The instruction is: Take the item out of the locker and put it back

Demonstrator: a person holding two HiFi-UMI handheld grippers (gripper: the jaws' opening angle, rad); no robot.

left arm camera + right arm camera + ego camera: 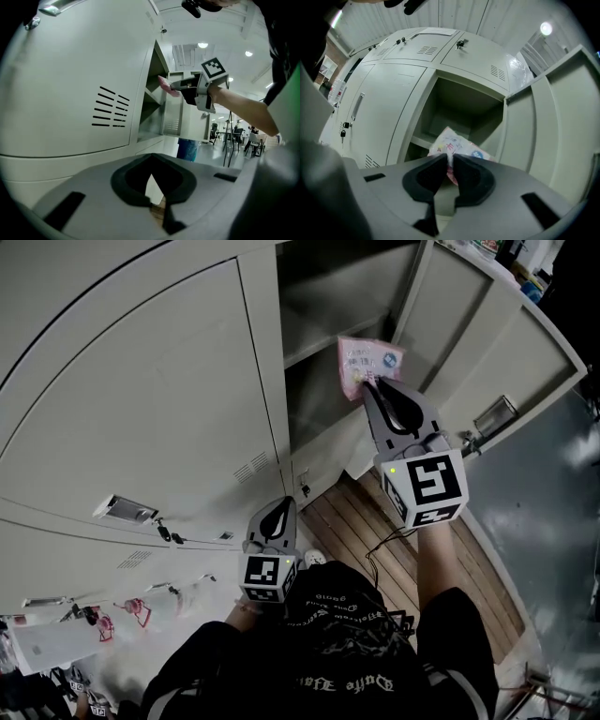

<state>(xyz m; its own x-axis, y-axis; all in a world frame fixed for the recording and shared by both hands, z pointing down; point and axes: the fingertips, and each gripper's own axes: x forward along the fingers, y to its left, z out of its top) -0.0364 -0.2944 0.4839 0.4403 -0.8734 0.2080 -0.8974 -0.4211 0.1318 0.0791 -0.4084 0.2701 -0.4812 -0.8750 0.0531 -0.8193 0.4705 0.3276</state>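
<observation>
A pink and white printed packet (367, 365) hangs in front of the open locker compartment (342, 306), just outside its shelf (323, 345). My right gripper (373, 386) is shut on the packet's lower edge. In the right gripper view the packet (457, 142) sticks up between the closed jaws of the right gripper (451, 163), with the locker opening (459, 105) behind it. My left gripper (280, 505) hangs low near the person's body, shut and holding nothing. The left gripper view shows the left gripper (157, 204) pointing past the locker front, and the packet (165, 86) is seen from the side.
The locker door (487, 348) stands swung open to the right. Closed locker doors (141, 381) fill the left, with keys hanging from a lock (165, 532). A wooden slat strip (375, 531) and grey floor lie below. Chairs and people (243, 136) are far off.
</observation>
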